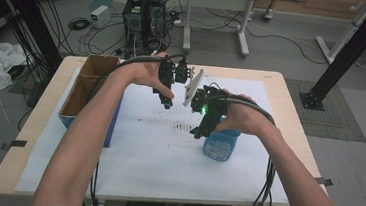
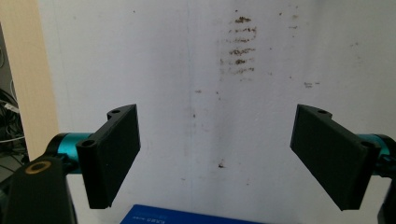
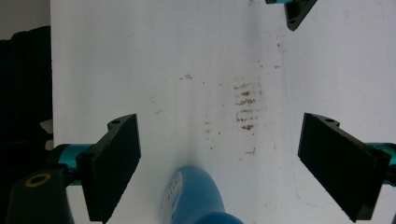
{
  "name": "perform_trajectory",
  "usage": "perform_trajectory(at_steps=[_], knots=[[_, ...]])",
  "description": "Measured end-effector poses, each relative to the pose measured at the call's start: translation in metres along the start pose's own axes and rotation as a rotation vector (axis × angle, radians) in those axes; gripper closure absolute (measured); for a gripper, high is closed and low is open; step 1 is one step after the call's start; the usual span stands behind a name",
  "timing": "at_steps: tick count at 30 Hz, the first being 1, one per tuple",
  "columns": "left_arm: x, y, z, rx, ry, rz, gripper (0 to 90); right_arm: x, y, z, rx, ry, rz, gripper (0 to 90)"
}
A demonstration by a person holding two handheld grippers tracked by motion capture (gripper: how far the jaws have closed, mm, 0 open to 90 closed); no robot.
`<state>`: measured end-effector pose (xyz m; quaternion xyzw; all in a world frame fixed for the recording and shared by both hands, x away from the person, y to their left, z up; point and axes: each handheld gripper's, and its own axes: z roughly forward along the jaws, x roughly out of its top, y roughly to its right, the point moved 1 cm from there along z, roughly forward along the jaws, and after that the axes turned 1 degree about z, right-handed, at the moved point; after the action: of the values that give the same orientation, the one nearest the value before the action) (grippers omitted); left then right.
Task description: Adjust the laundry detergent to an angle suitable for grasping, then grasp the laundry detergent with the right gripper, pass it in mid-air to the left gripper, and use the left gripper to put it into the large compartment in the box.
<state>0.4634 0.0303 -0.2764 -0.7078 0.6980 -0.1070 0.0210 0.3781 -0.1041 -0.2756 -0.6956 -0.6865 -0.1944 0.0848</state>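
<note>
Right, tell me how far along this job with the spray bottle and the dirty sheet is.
Barely started. Done: nothing visible; the brown smudges are on the white sheet unwiped. In hand: both grippers hover above the sheet with jaws open and empty, the left gripper over the stains, the right gripper just above the blue spray bottle. Left: probably gripping the bottle, spraying and cleaning the marks.

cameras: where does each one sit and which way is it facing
High view: above the person's side, facing forward and down on the table; both forearms, left gripper, right gripper.
Left gripper view: rides that gripper, facing down; open jaws.
Right gripper view: likewise, over the blue spray bottle.
Shared: the brown smudges on the white sheet.
</note>
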Motion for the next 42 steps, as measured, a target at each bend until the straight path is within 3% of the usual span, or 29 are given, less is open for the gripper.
perform_trajectory(at_steps=[6, 15, 24, 33, 42], knots=[[-0.002, 0.004, 0.001, -0.004, -0.008, -0.002, 16.0, 0.001, -0.001, -0.001, -0.002, -0.003, 0.004, 12.3], [-0.007, 0.009, -0.009, 0.007, -0.003, -0.012, 16.0, 0.001, -0.003, -0.002, 0.004, -0.004, 0.001, 12.3], [-0.01, 0.008, -0.006, 0.006, 0.0, -0.021, 16.0, 0.002, -0.004, -0.001, 0.009, -0.004, 0.0, 12.3], [-0.006, 0.009, -0.005, 0.008, 0.019, -0.016, 16.0, -0.01, -0.001, -0.018, 0.001, 0.031, 0.025, 12.4], [-0.009, 0.011, -0.007, 0.009, 0.033, -0.008, 16.0, -0.04, -0.001, -0.045, -0.019, 0.099, 0.084, 12.3]])
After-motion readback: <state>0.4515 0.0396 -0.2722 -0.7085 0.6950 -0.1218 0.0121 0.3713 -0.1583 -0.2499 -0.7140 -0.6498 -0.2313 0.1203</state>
